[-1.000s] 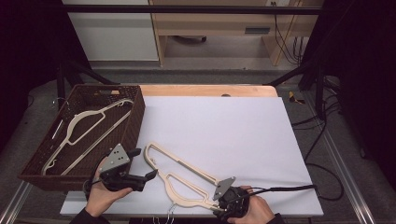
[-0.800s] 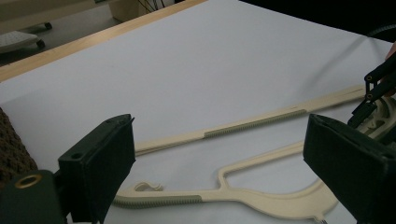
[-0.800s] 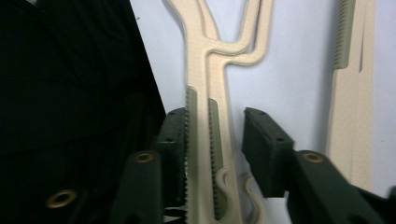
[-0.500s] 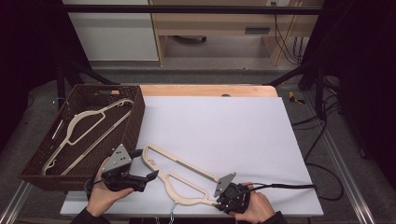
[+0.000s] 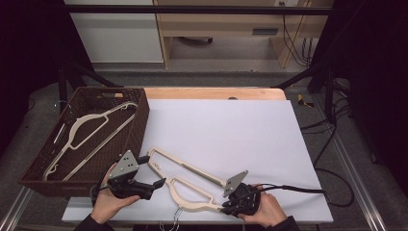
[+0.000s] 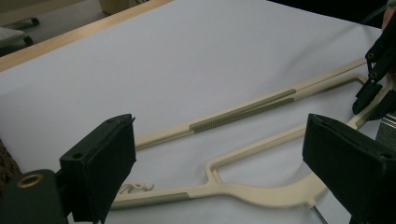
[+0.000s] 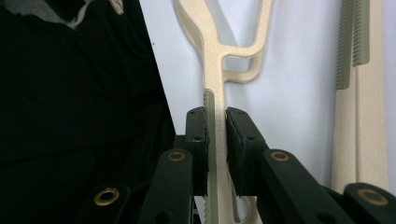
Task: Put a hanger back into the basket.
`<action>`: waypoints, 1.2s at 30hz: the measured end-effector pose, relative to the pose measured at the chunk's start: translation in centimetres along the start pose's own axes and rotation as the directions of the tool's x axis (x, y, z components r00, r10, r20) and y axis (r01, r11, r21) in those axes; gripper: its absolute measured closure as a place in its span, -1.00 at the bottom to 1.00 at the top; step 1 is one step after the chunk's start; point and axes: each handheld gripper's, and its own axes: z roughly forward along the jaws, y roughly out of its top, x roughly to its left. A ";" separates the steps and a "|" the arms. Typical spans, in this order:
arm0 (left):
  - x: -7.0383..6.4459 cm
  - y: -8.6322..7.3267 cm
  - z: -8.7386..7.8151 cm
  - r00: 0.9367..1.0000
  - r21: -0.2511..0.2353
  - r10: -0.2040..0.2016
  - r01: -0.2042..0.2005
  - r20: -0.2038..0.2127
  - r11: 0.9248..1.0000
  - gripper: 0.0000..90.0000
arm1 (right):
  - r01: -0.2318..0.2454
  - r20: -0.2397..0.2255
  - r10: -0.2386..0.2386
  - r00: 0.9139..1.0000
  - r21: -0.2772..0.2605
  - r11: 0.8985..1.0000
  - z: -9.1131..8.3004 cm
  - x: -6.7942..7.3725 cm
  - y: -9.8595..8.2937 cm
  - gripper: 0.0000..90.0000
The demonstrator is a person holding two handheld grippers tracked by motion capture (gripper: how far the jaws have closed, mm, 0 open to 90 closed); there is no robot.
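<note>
A cream hanger (image 5: 185, 185) lay flat on the white table (image 5: 250, 139), its ribbed shoulder arm pinched between the narrow jaws of the right gripper (image 7: 216, 122) at the near table edge; the left gripper (image 5: 156, 184), jaws spread wide, hovered just off the hanger's other end, holding nothing; beyond it sat a wicker basket (image 5: 48, 166) with a second hanger (image 5: 84, 134) inside; with only one thin arm clamped, the long frame looked liable to swing or slip once lifted, or snag the basket rim
</note>
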 end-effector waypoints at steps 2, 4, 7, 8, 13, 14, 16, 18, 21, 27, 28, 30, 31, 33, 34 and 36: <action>-0.2 0.0 0.2 1.000 0.007 0.008 -0.008 0.012 1.000 -0.80 | -0.009 -0.014 0.009 1.000 -0.001 1.000 -0.3 -0.2 0.1 0.76; -0.5 -0.1 0.5 1.000 0.013 0.017 -0.017 0.024 1.000 -0.80 | -0.019 -0.026 0.019 0.999 -0.018 1.000 -0.6 -0.5 0.3 0.76; -1.1 -0.1 1.0 0.998 0.023 0.036 -0.038 0.051 0.999 -0.79 | -0.038 -0.033 0.037 0.999 -0.048 0.998 -1.1 -0.8 0.6 0.76; -1.4 0.0 1.3 0.997 0.028 0.048 -0.050 0.062 0.998 -0.79 | -0.039 -0.032 0.037 0.999 -0.052 0.998 -1.2 -0.8 0.6 0.77; -2.9 0.0 2.6 0.989 0.068 0.100 -0.108 0.112 0.992 -0.74 | -0.049 -0.039 0.046 0.998 -0.065 0.997 -1.8 -0.9 0.7 0.76; -3.3 0.0 3.1 0.985 0.082 0.114 -0.125 0.128 0.989 -0.74 | -0.057 -0.043 0.054 0.998 -0.077 0.995 -1.8 -0.9 0.7 0.77; -4.1 0.0 3.9 0.978 0.106 0.139 -0.156 0.154 0.982 -0.72 | -0.051 -0.049 0.047 0.998 -0.080 0.995 -2.0 -1.0 0.7 0.77; -4.9 0.0 4.8 0.968 0.132 0.172 -0.198 0.184 0.971 -0.69 | -0.066 -0.050 0.063 0.997 -0.081 0.994 -2.1 -0.9 0.7 0.76; -5.6 0.1 5.8 0.951 0.165 0.221 -0.259 0.218 0.952 -0.61 | -0.063 -0.047 0.059 0.997 -0.084 0.994 -2.1 -1.0 0.7 0.76; -6.8 -0.2 7.6 0.918 0.218 0.281 -0.346 0.280 0.913 -0.36 | -0.065 -0.044 0.061 0.997 -0.087 0.994 -2.2 -0.9 0.7 0.76; -7.0 -0.3 7.9 0.913 0.229 0.290 -0.359 0.287 0.905 -0.32 | -0.069 -0.044 0.065 0.997 -0.084 0.994 -2.3 -0.9 0.7 0.76; -7.2 -0.5 8.2 0.902 0.246 0.311 -0.387 0.299 0.889 -0.22 | -0.066 -0.043 0.062 0.997 -0.087 0.994 -2.3 -0.9 0.7 0.76; -7.3 -0.5 8.3 0.901 0.251 0.316 -0.394 0.298 0.884 -0.17 | -0.059 -0.047 0.055 0.997 -0.086 0.995 -2.3 -1.0 0.7 0.76; -7.4 -0.6 8.5 0.896 0.269 0.329 -0.410 0.300 0.872 -0.07 | -0.056 -0.048 0.052 0.998 -0.084 0.995 -2.4 -1.0 0.7 0.76; -7.4 -0.7 8.7 0.893 0.275 0.334 -0.417 0.303 0.866 -0.02 | -0.061 -0.048 0.057 0.997 -0.086 0.994 -2.4 -1.0 0.7 0.76; -7.5 -0.7 8.7 0.889 0.284 0.346 -0.429 0.299 0.857 0.11 | -0.060 -0.047 0.056 0.997 -0.090 0.994 -2.4 -1.0 0.7 0.76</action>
